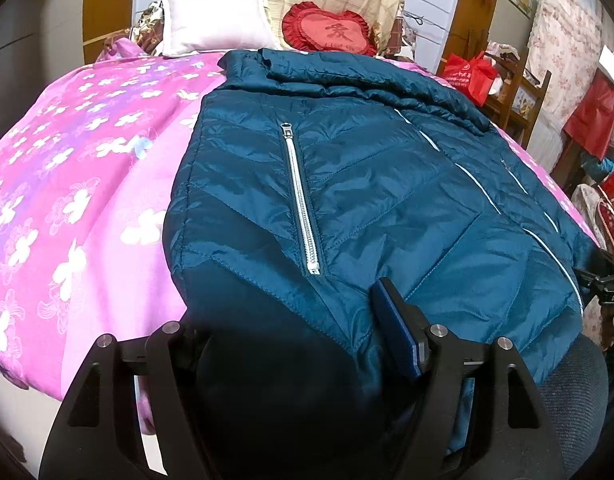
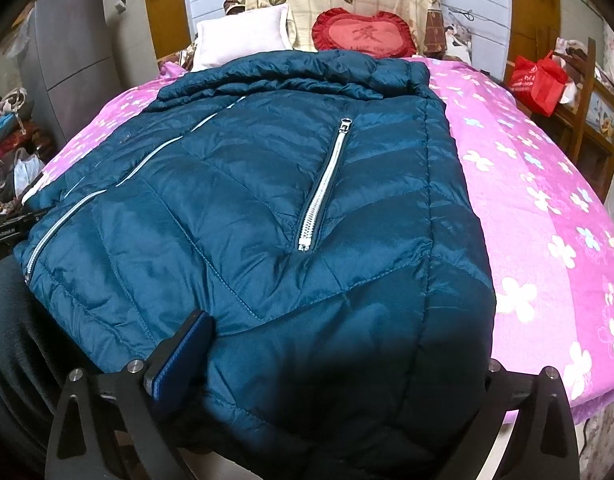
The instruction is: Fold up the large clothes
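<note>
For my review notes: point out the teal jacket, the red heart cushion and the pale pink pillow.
teal jacket [image 1: 367, 184], left wrist view, quilted front panel.
red heart cushion [image 2: 365, 34], right wrist view, centre face.
pale pink pillow [image 1: 215, 22], left wrist view, middle.

My left hand-held gripper [image 1: 303, 332] points steeply down, jaws apart, one blue pad [image 1: 395, 328] showing. My right hand-held gripper [image 2: 339, 356] tilts down likewise, jaws spread wide, a single blue pad [image 2: 187, 348] visible.

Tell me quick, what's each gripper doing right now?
Left gripper: open, jacket hem between its jaws.
Right gripper: open wide, astride the hem.
</note>
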### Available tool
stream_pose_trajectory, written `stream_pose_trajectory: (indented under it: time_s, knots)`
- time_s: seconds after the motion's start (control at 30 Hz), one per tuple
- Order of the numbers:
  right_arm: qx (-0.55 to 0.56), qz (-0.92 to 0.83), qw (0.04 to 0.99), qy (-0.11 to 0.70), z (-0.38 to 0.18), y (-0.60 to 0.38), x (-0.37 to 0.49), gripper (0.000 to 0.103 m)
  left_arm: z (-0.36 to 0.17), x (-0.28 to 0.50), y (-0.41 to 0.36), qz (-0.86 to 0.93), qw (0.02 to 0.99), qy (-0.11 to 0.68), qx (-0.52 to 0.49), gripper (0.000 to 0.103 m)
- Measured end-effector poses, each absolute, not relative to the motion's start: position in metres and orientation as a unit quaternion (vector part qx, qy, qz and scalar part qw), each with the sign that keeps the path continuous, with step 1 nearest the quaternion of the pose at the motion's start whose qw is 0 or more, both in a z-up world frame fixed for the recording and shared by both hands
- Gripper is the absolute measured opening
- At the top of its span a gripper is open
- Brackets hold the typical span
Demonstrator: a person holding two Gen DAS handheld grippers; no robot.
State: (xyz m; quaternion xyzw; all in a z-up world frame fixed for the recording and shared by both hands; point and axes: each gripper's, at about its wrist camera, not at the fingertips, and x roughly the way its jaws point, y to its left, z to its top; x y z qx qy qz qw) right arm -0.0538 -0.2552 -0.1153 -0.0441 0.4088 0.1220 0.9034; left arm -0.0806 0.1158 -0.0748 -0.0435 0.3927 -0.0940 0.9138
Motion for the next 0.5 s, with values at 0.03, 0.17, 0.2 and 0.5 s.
stream_pose_trajectory:
  time_s: [0.03,0.17,0.2,0.5]
  knots:
    - [-0.044,0.121,0.903,0.41,-0.1154,-0.255,-0.0537,0.101,-0.075,-0.081,0.1163,-0.095,0.914,0.391,-0.045,0.071]
    - [-0.046,0.121,0.903,0.411,-0.1154,-0.2547,-0.0541,0.101,-0.0757,-0.0831,0.1154,-0.09,0.918,0.384,-0.046,0.071]
    - [-0.046,0.121,0.903,0.411,-0.1154,-0.2545,-0.0541,0.101,-0.0755,-0.0836,0.1148,-0.089,0.918,0.383,-0.046,0.071]
    - [-0.048,0.124,0.903,0.408,-0.1156,-0.2537,-0.0546,0.102,-0.0757,-0.0833,0.1152,-0.092,0.917,0.385,-0.05,0.071]
